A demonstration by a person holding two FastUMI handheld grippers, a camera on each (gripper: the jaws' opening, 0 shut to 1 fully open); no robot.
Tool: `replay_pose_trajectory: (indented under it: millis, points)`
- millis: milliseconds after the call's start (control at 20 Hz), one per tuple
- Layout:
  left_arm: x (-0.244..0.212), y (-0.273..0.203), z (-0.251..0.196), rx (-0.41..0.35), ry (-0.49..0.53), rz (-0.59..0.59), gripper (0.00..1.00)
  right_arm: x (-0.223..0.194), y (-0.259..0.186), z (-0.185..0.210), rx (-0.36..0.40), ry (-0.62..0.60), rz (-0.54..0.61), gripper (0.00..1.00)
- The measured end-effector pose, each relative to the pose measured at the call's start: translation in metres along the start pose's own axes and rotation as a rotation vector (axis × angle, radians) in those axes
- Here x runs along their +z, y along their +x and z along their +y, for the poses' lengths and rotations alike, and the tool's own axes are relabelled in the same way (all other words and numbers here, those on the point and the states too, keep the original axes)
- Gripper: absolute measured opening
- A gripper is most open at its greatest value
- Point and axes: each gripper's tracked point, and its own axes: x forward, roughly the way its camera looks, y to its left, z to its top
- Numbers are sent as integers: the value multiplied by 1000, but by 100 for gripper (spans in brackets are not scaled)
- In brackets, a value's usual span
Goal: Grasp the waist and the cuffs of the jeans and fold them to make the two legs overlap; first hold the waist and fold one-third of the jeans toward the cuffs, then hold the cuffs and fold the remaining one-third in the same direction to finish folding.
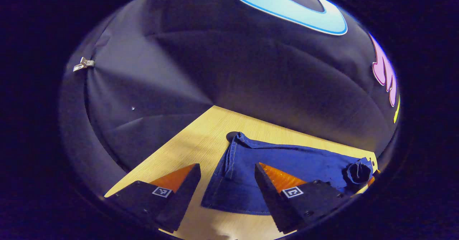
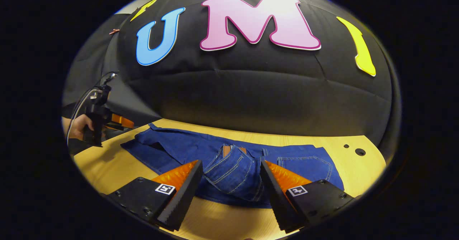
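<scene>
Denim: the jeans (image 2: 229, 161) lie flat on the table (image 2: 107, 168), stretched across it in front of the black cloth wall (image 2: 258, 93).
Waist end: in the right gripper view the seat of the jeans, with its stitched back pockets (image 2: 304, 163), sits straight ahead of the right gripper (image 2: 231, 179); a bunched ridge of cloth lies between the two fingers and just beyond their tips.
Right gripper: jaws stand wide, one finger on each side of the ridge, neither pressing on it as far as can be seen.
Cuff end: in the left gripper view the jeans (image 1: 287, 161) show a hemmed edge with pale stitching; that edge lies between the left gripper (image 1: 226, 181) fingers and a little past their tips, nearer the right-hand finger, which overlaps the cloth in the view.
Left gripper: jaws stand wide, holding nothing; bare table (image 1: 200, 136) lies ahead of the left-hand finger.
Rolled corner: a small curled lump of denim (image 1: 358, 172) sits beyond the right-hand finger, at the far end of the cloth.
Other hand: in the right gripper view a hand (image 2: 80, 125) holds the left gripper (image 2: 118, 121) far off to the left of the jaws, above the leg end of the jeans.
Clip: a small metal clip (image 1: 83, 64) pins the wall cloth, high and left of the left jaws.
</scene>
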Motion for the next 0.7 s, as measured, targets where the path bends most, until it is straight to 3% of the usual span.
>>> replay_pose_trajectory:
  millis: [150,300,350,400,550,600,650,700]
  points:
    - [-19,31,8,52,29,92,95,-3,-9,-10,-12,17,7,94]
    - [-37,38,6,62,71,168,95,-6,-15,-28,-40,36,19,98]
    - [-34,37,7,70,94,162,91,-8,-16,-34,-52,45,22,97]
    - [-36,42,4,57,98,162,92,-12,-18,-40,-62,58,30,96]
    - [-39,44,-1,22,103,177,77,-26,-24,-54,-87,102,67,98]
    - [-40,45,-1,15,94,179,82,-30,-27,-58,-97,111,78,98]
    - [-40,45,-4,-5,99,185,73,-34,-28,-61,-103,121,87,98]
    - [-38,42,-7,-40,102,185,72,-38,-31,-64,-108,129,94,98]
